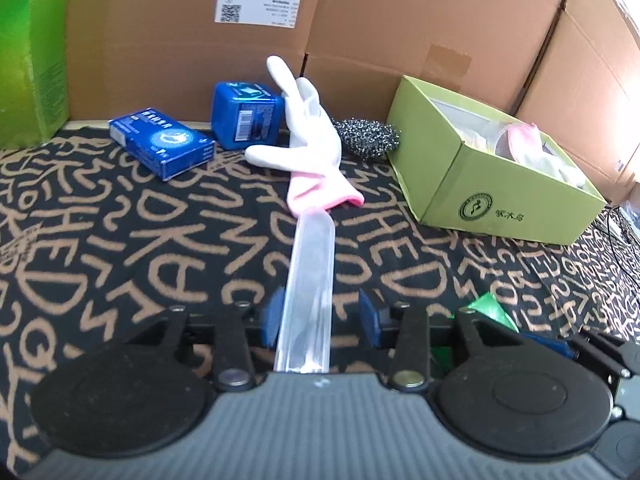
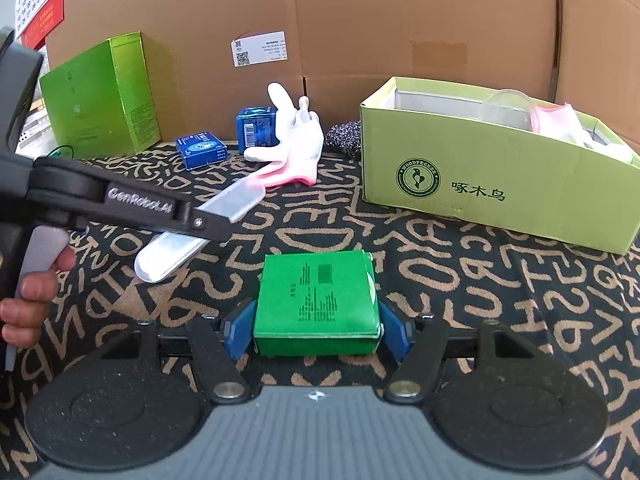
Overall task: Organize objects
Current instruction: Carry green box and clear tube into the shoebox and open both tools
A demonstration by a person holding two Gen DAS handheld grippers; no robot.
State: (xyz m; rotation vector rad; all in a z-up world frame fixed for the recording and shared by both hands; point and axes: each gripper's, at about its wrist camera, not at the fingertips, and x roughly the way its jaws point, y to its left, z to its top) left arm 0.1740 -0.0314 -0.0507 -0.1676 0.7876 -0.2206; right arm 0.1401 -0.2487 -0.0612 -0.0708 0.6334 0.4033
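Left gripper [image 1: 320, 318]: jaws partly apart, astride a clear plastic case [image 1: 310, 280]; a gap shows on the right-hand side, while the left pad sits at the case's edge, so I cannot tell whether it touches. No firm pinch is seen.
Clear plastic case: long, rounded at its ends, lying on the cloth; it runs forward from between the left gripper's blue pads, and its far tip meets the pink cuff of the glove.
Right gripper [image 2: 314, 330]: blue pads on both sides of a small green box [image 2: 316, 304], close against its side walls; it looks clamped.
Small green box: between the right jaws, printed face up, low over the cloth.
White glove [image 1: 308, 136]: ahead of the left gripper, beyond the case; fingers leaning up on the cardboard behind.
Flat blue box [image 1: 162, 142]: ahead and left of the left gripper, lying flat.
Blue cube box [image 1: 246, 114]: behind the flat one, just beside the glove's fingers.
Steel scourer [image 1: 366, 138]: right of the glove, against the open box's corner.
Open green box [image 2: 492, 188]: ahead and right of the right gripper, holding a clear cup and pink-and-white fabric.
Tall green carton [image 2: 100, 94]: far left, upright.
Hand [image 2: 30, 296]: at the left gripper's handle, seen from the right wrist.
Patterned cloth [image 1: 120, 240]: black with tan letters, under everything.
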